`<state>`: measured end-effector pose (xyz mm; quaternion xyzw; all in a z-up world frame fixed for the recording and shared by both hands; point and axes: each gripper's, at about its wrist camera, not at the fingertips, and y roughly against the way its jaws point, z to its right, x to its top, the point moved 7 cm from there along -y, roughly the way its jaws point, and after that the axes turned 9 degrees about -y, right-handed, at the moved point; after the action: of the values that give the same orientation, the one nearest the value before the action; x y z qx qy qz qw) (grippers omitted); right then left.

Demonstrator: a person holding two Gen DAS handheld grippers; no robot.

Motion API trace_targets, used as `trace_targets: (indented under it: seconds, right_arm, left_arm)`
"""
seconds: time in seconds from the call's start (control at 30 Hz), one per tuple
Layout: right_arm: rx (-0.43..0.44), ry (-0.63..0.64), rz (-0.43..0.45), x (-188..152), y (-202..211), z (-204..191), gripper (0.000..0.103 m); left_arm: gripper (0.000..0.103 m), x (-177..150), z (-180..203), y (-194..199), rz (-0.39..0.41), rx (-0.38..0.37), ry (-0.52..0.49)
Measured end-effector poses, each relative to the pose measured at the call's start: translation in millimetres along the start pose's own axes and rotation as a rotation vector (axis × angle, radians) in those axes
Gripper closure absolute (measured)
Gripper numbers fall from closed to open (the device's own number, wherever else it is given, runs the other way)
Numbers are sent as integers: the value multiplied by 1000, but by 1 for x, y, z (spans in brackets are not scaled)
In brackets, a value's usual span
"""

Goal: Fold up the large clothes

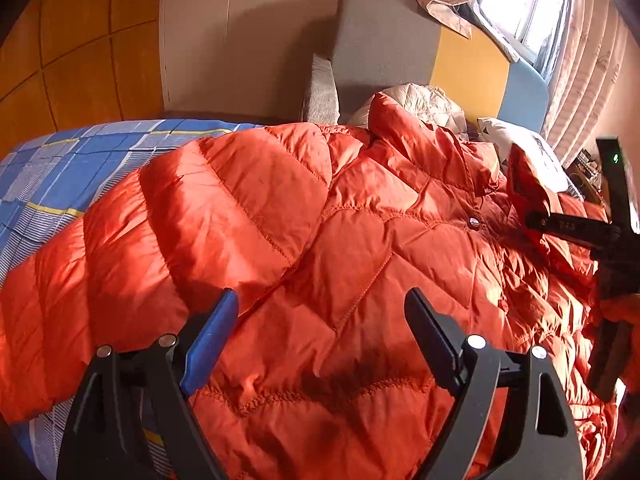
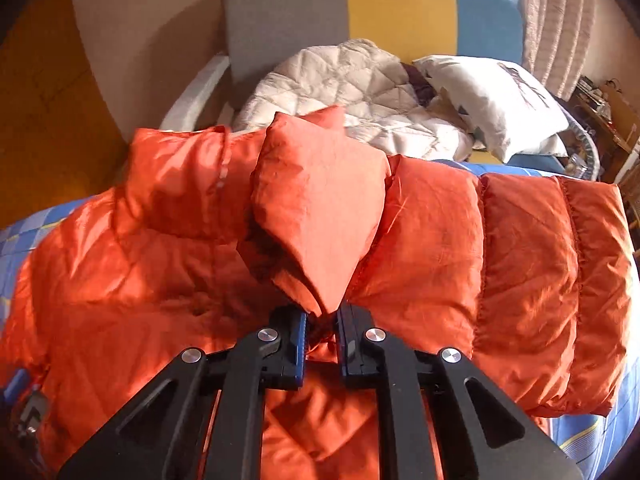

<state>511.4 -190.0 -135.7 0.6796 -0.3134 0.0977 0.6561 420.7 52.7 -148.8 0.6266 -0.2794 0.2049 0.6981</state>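
- The puffy orange quilted down jacket (image 1: pixel 320 240) lies spread front-up across the bed with the blue checked sheet (image 1: pixel 48 184), its collar toward the grey, yellow and blue panelled headboard (image 1: pixel 384 40).
- The right gripper (image 2: pixel 322 320) is pinching a peaked fold of the jacket's orange fabric (image 2: pixel 320 208) between its 2 nearly closed fingers; the fold stands up from the chest area, so this looks like a flap or collar part being lifted.
- The left gripper (image 1: pixel 320 304) hangs just above the jacket's lower front with its jaws spread wide and nothing between them.
- Likely step: carrying the pinched part over the body to begin a fold.
- To do it well, keep the pinch deep enough that the slick shell cannot slip out, and lift only enough to clear the padding.
- The free claw could press down along the intended crease, since down filling springs back.
- Draw the fabric across evenly, parallel to the quilting seams, so that the edges line up.
- A cream quilted garment (image 2: pixel 344 88) and a white pillow (image 2: pixel 492 96) lie by the headboard, apart from the work.
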Motion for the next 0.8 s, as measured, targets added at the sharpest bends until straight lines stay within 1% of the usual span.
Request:
trace_targets:
  seconds: [0.1, 0.2, 0.3, 0.37, 0.43, 0.47, 0.5, 0.53, 0.57, 0.6, 0.7, 0.8]
  right_arm:
    - [93, 42, -20, -14, 10, -37, 91]
    - [185, 56, -62, -29, 15, -70, 91]
    - [238, 53, -97, -42, 17, -97, 91]
    - [257, 56, -108, -48, 19, -111, 91]
    - [271, 60, -117, -53, 20, -122, 91]
    - [281, 54, -119, -55, 21, -126, 86]
    - [301, 42, -126, -56, 22, -128, 67]
    - [316, 29, -134, -57, 23, -130, 52]
    - [321, 19, -122, -57, 25, -130, 39]
    - [323, 21, -100, -57, 28, -130, 39]
    - [325, 37, -95, -60, 32, -130, 39]
    - [321, 32, -84, -61, 37, -121, 39]
  left_arm:
    - [18, 1, 0, 4, 5, 0, -7]
    - [18, 3, -3, 11, 14, -2, 0]
    - [18, 5, -8, 20, 24, -4, 7]
    - [18, 6, -11, 25, 33, 5, 9]
    - [18, 6, -12, 31, 38, -6, 14]
    - [18, 6, -13, 35, 47, 4, 5]
    - [17, 5, -14, 38, 51, 7, 2]
    - [16, 5, -15, 39, 50, 1, 2]
    - [16, 4, -16, 41, 49, 3, 1]
    - [16, 4, -16, 42, 50, 9, 0]
    - [16, 5, -15, 42, 47, 0, 14]
    - [16, 5, -10, 42, 47, -11, 20]
